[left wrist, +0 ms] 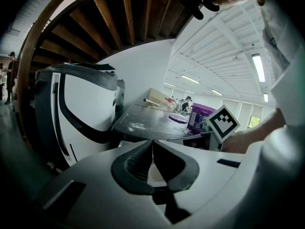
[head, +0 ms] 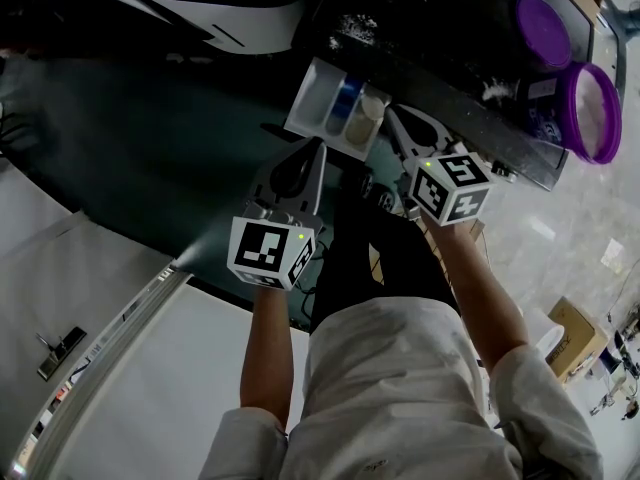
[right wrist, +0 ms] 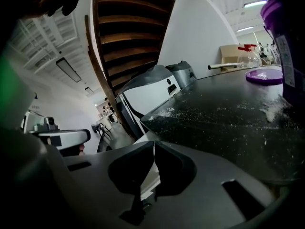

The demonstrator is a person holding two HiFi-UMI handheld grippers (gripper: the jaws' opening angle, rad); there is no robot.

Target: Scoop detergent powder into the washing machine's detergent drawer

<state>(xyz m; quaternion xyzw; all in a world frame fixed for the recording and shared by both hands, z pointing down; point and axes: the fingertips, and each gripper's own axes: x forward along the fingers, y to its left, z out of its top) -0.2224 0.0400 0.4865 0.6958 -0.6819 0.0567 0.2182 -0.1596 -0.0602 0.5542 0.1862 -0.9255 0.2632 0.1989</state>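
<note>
Tub (head: pixel 547 114) and lid (head: pixel 543 30) on machine top (head: pixel 440 28); drawer (head: pixel 313 100) leftward.

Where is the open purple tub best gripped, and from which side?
Likely the purple tub by its rim wall, coming from above with one jaw inside and one outside: the mouth stands open and faces up, and the body looks too wide to span.
</note>
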